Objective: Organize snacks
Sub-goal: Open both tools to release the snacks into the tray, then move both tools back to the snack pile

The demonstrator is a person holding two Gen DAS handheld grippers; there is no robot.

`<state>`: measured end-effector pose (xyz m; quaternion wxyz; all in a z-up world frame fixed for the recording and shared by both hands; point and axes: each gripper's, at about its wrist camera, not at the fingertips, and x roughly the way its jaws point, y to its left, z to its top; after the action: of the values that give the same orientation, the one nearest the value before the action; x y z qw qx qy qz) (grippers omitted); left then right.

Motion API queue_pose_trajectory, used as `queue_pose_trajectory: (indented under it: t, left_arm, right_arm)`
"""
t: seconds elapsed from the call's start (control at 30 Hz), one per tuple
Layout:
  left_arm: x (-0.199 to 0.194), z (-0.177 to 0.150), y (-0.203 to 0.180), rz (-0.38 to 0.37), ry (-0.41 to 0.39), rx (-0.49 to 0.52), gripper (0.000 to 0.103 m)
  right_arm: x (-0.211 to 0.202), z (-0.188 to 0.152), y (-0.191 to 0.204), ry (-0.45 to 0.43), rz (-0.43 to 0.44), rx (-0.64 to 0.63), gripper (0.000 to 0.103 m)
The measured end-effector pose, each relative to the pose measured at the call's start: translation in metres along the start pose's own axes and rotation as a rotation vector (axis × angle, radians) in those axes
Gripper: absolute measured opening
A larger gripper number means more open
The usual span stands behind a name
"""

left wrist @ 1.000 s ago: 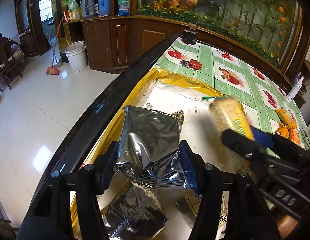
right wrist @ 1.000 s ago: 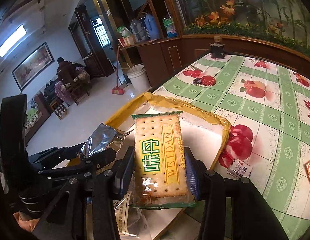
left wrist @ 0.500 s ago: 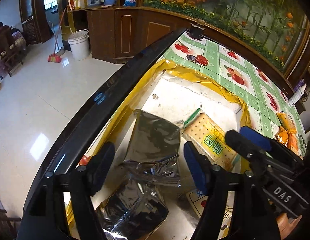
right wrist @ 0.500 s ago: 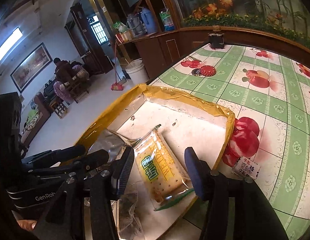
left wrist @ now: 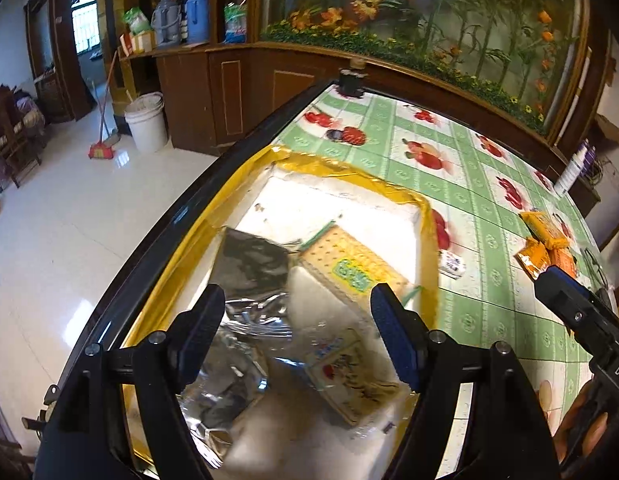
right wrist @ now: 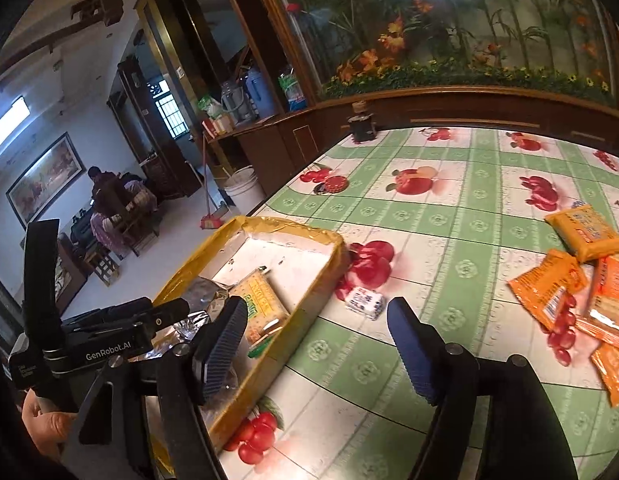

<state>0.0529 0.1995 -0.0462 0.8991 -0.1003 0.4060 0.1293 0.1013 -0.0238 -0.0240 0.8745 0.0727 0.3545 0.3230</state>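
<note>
A white tray with a yellow rim (left wrist: 349, 170) holds a silver foil bag (left wrist: 249, 264), a second foil bag (left wrist: 225, 392), a cracker pack (left wrist: 349, 268) and a flat printed pack (left wrist: 349, 372). My left gripper (left wrist: 297, 332) hovers over the foil bags, its jaws opening with nothing between them. My right gripper (right wrist: 317, 344) is over the tablecloth just right of the tray (right wrist: 285, 222), jaws opening and empty. The cracker pack (right wrist: 261, 304) lies flat in the tray. Several orange snack packs (right wrist: 549, 292) lie on the table to the right.
A small white wrapped sweet (right wrist: 365, 302) lies on the fruit-print tablecloth (right wrist: 449, 208) beside the tray. The table's dark left edge (left wrist: 169, 232) drops to a tiled floor. A dark jar (right wrist: 361, 126) stands at the far end. A wooden cabinet is behind.
Both grippers have opened and let go: the foil bag and the cracker pack now lie in the tray. The right gripper has swung right, off the tray and over the tablecloth.
</note>
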Motion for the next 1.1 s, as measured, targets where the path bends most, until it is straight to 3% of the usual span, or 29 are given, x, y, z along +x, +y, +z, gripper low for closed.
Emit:
queue_pose_trajectory:
  t: [0.4,1.1]
  left_arm:
    - [-0.020,-0.007,-0.049,-0.028,-0.030,0.078,0.075]
    - [-0.019,-0.021,-0.145,-0.160,-0.021,0.216,0.079]
  right_arm:
    - [-0.054,-0.018,-0.051,-0.044,-0.083,0.071,0.078]
    - [-0.127,-0.057,-0.145,-0.075,-0.277,0.188,0.084]
